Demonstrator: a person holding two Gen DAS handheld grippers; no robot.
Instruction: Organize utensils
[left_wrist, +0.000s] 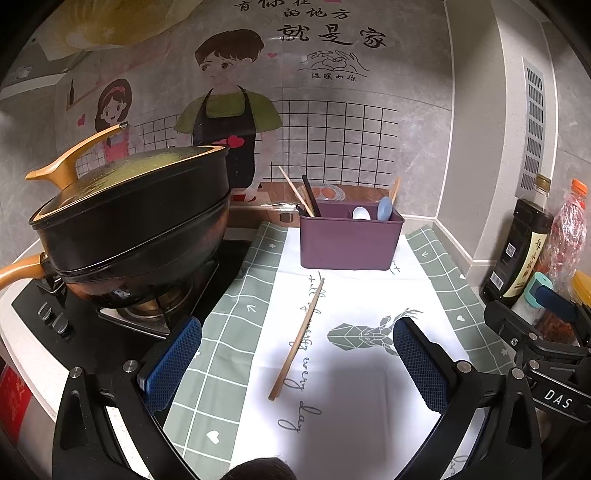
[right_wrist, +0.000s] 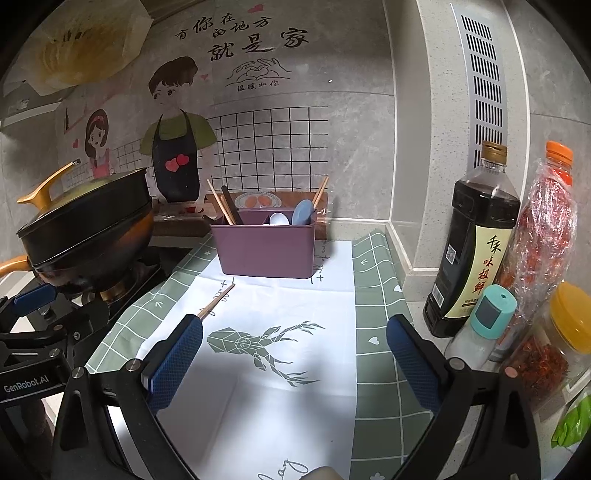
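Lying loose on the cloth (left_wrist: 369, 387), one chopstick (left_wrist: 297, 339); both grippers' jaws apart, empty.

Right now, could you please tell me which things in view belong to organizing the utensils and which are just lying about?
Belongs to the job:
loose wooden chopstick on the cloth
purple plastic utensil caddy
white spoon and blue spoon in it

Just lying about:
black lidded pot
dark soy sauce bottle
orange-capped chili bottle
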